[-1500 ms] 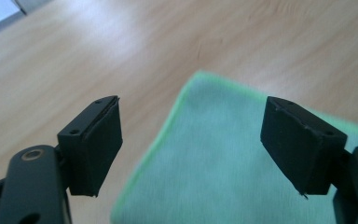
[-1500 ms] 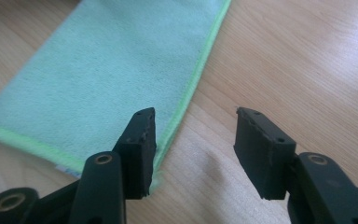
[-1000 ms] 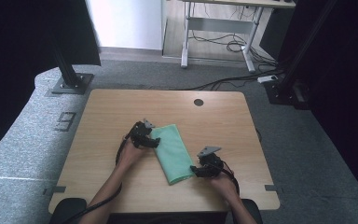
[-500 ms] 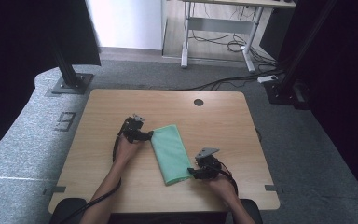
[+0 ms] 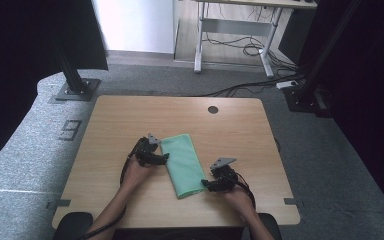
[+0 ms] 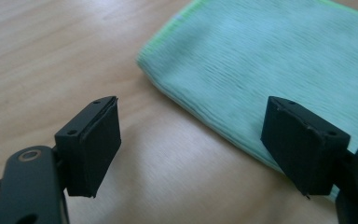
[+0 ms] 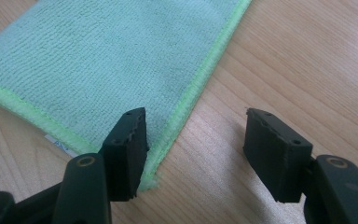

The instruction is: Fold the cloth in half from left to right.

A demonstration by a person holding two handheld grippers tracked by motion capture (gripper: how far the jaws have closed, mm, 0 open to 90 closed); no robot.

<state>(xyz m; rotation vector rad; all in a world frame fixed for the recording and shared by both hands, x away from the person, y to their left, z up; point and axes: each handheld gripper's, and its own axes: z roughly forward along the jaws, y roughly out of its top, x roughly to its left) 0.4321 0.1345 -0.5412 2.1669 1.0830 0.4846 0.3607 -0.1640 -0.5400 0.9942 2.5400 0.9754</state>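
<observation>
Right gripper (image 5: pixel 207 184) jaws have just been opened wider astride the cloth (image 5: pixel 182 162) corner at lower centre, nothing gripped; left gripper (image 5: pixel 166 157), shifted upward, is held wide, empty—next fold likely.

1. I can read one sign: a large figure "9" (image 5: pixel 71 130) marked in dark lines on the grey floor mat (image 5: pixel 40 150), left of the table.
2. A small white tag (image 7: pixel 58 142) peeks from under the green cloth (image 7: pixel 121 56); its print is too small for me to read.
</observation>
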